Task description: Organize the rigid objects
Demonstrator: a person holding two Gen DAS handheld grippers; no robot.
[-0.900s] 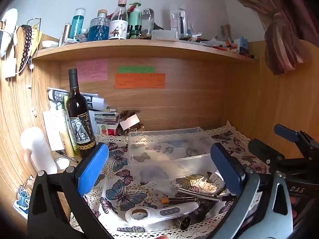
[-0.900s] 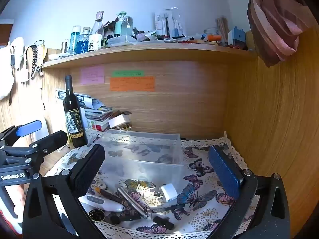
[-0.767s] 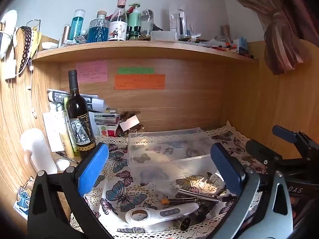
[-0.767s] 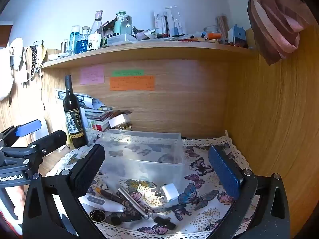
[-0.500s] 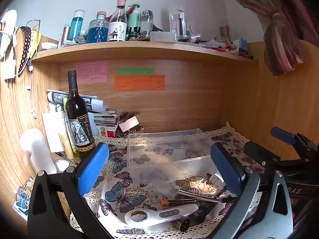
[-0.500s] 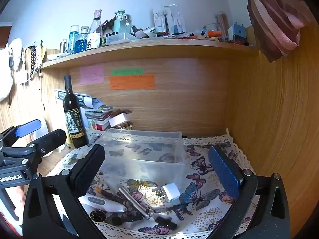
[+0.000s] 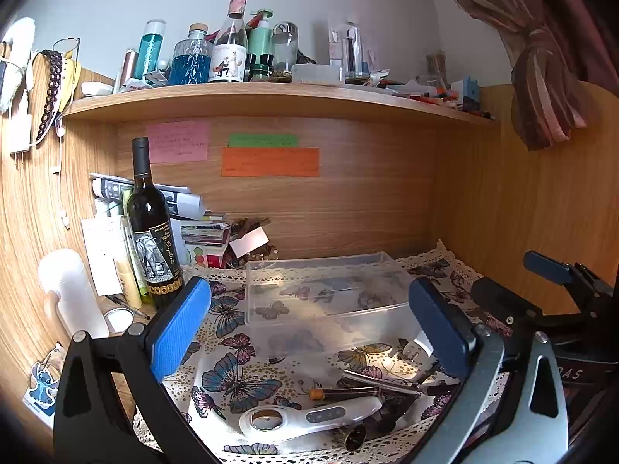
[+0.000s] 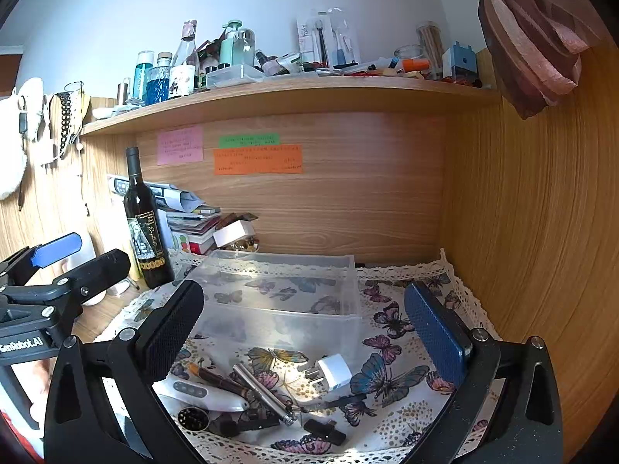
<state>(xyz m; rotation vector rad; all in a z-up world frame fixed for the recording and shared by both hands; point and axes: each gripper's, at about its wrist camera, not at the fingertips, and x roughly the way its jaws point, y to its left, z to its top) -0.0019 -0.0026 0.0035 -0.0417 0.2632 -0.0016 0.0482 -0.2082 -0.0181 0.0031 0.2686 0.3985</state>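
Note:
A clear plastic box (image 7: 321, 294) (image 8: 282, 294) stands empty on the butterfly cloth (image 7: 232, 379) (image 8: 390, 386). In front of it lie a white handheld device (image 7: 309, 419) (image 8: 201, 392), a brown pen (image 7: 344, 391) (image 8: 216, 377), a metal rod (image 7: 379, 379) (image 8: 263, 392), a white plug adapter (image 8: 330, 372) and small black parts (image 8: 325, 431). My left gripper (image 7: 309, 328) is open and empty above the items. My right gripper (image 8: 305, 332) is open and empty, also above them. Each gripper shows at the edge of the other's view.
A dark wine bottle (image 7: 153, 232) (image 8: 145, 228) stands at the back left beside stacked papers and books (image 7: 193, 224). A white bottle (image 7: 69, 294) stands at the far left. A crowded shelf (image 7: 271, 96) runs overhead. A wooden wall (image 8: 522, 232) closes the right side.
Both grippers drifted slightly; the scene shifted a little in each view. Both stay open and empty. No object on the cloth moved.

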